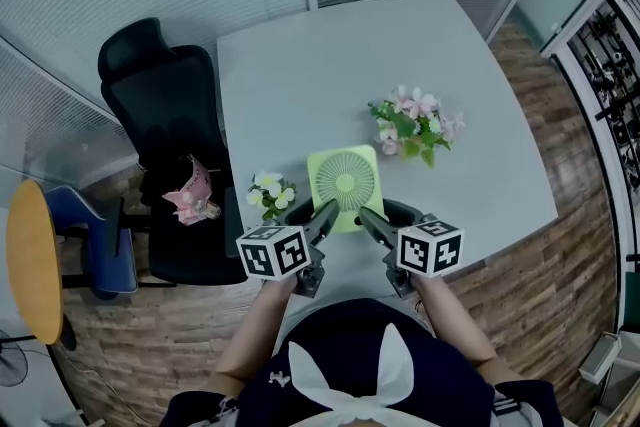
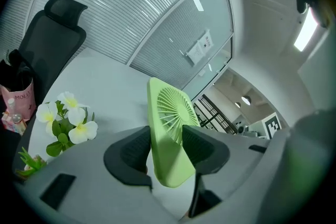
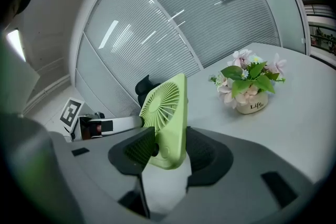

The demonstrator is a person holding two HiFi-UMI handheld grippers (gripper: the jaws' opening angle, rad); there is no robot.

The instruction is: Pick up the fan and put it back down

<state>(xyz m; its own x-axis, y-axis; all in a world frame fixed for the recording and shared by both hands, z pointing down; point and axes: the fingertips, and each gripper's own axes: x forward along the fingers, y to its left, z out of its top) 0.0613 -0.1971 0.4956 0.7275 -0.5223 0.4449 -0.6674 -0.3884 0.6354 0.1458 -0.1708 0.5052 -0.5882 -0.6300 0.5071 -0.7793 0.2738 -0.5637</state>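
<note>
At the near edge of the table (image 1: pixel 300 85), the green fan (image 1: pixel 343 185) is clamped at its lower corners by the left gripper (image 1: pixel 318 212) and the right gripper (image 1: pixel 378 215); an uneven release could tip it off that edge.

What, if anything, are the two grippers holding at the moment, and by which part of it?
Both hold the green fan: the left gripper clamps its lower left corner, the right gripper its lower right corner.
</note>
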